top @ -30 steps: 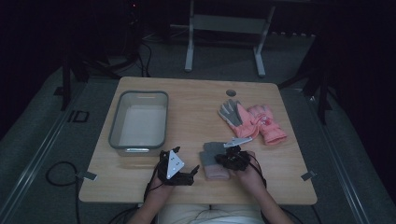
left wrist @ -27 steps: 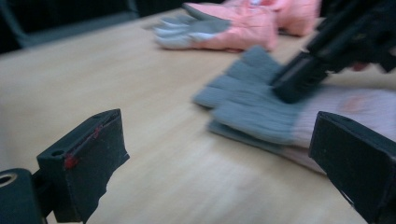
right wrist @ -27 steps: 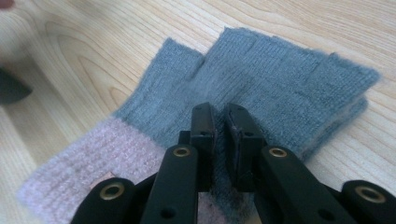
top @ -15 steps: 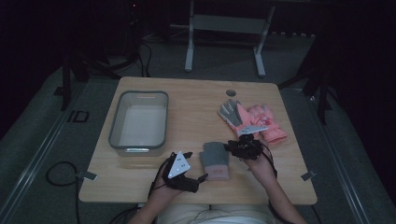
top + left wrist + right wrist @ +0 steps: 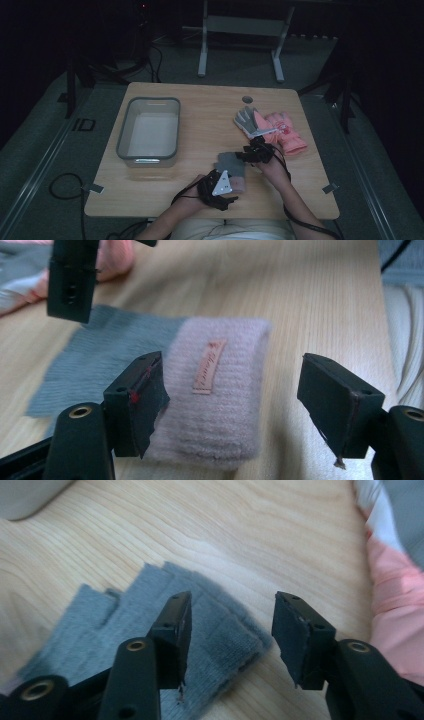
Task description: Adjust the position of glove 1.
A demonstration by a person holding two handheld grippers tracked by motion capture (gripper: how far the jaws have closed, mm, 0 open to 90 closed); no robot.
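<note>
A knit glove [image 5: 229, 164] lies flat near the table's front edge, grey at the finger end [image 5: 150, 615] and pink at the cuff [image 5: 220, 390], which bears a small label. My left gripper [image 5: 229, 192] [image 5: 235, 395] is at the cuff end. Its jaws have just been closing and still stand apart, with the cuff lying between and beyond them, untouched. My right gripper [image 5: 245, 157] [image 5: 232, 630] hovers at the grey finger end. Its jaws have just been opening, and the glove's edge lies under the gap, not gripped.
A grey plastic bin [image 5: 121, 140] stands on the left of the wooden table [image 5: 210, 120]. A pair of pink and grey padded gloves [image 5: 280, 131] lies at the right, just beyond my right gripper. A round hole [image 5: 247, 99] sits near the far edge.
My left gripper has slid right to the glove's cuff. My right gripper has drawn up and away toward the padded gloves. The knit glove now lies flat between them.
</note>
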